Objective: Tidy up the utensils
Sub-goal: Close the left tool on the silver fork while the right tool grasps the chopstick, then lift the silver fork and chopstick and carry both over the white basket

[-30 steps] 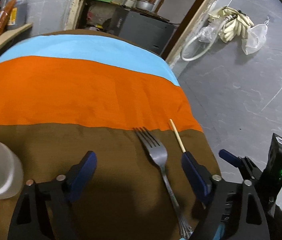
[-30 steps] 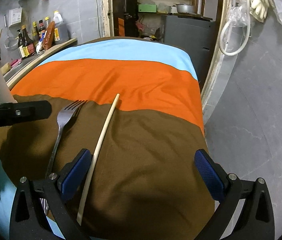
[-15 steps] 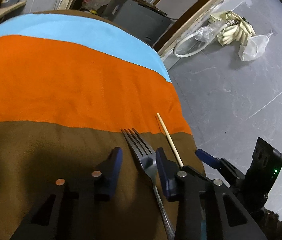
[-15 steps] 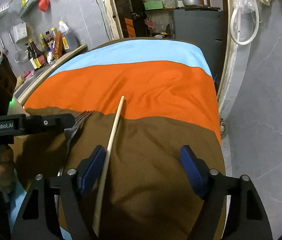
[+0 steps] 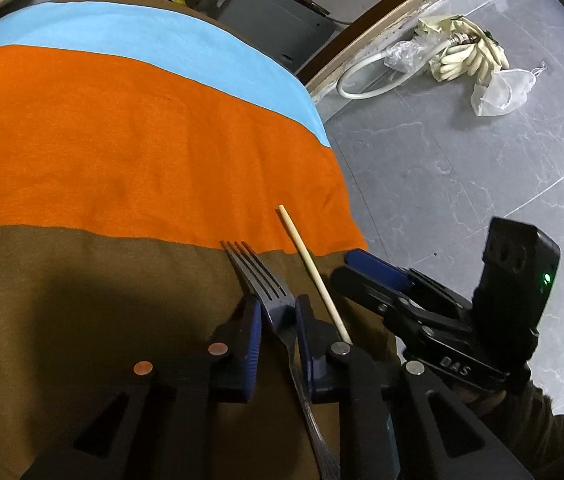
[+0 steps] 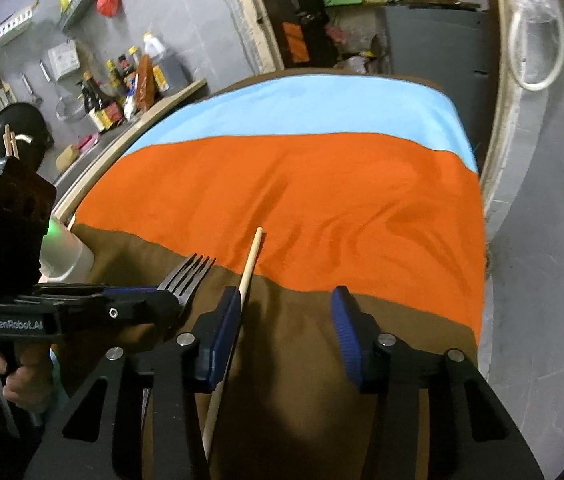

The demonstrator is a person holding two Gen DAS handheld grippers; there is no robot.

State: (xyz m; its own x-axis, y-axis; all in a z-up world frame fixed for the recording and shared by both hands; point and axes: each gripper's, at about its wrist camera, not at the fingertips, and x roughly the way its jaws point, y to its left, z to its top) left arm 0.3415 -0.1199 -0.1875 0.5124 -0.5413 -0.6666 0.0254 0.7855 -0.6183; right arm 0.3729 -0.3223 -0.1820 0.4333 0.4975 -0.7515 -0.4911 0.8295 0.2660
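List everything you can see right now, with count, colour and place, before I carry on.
fork: one, dark metal, on the brown stripe, between the left pads.
chopstick: one, pale wood, beside the fork, against the right tongs' inner pad.
cloth: one, blue, orange and brown stripes, covering the table.
white cup: one, at the cloth's left edge.
bottles: several, on the wall shelf.
left tongs: have just been closing around the fork.
right tongs: have just been closing, pads still apart.

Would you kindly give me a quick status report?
Left gripper closing around grey metal fork. Right gripper open, closing, wooden chopstick at one pad. Nothing in the way.
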